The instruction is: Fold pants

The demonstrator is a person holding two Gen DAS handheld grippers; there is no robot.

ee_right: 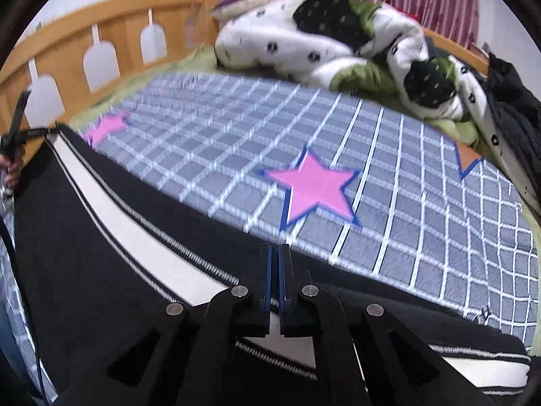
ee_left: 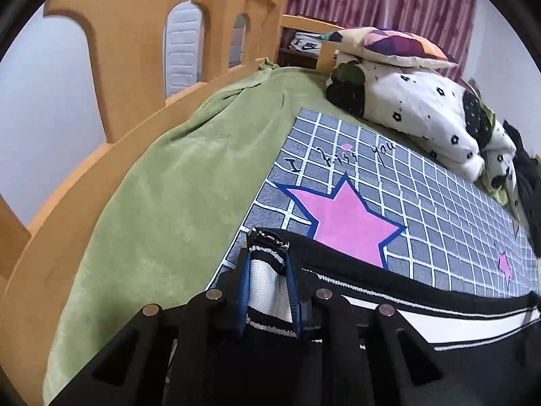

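The left gripper [ee_left: 268,280], at the bottom centre of its view, is clamped on a bunched black-and-white striped end of the pants [ee_left: 422,324], the cloth standing up between its blue pads [ee_left: 244,291]. The right gripper [ee_right: 274,270], low in the centre of its own view, has its jaws pressed nearly together; the dark fabric of the pants runs just beneath and around them, so it seems pinched on a thin edge, though the exact bite is hidden. From there the pants stretch as a long black band with a white side stripe [ee_right: 111,209] across the lower frames, lying on a grey checked blanket [ee_right: 422,237] with pink stars [ee_right: 316,187]. At the far left of the right view the other gripper holds the opposite end. The cloth looks soft, light and limp: it will sag between the two grips and crease wherever it lands, so holding it at both ends along one edge and keeping it taut should give a clean fold. A rumpled quilt [ee_left: 422,111] and pillow [ee_left: 402,45] lie well apart, at the upper right.
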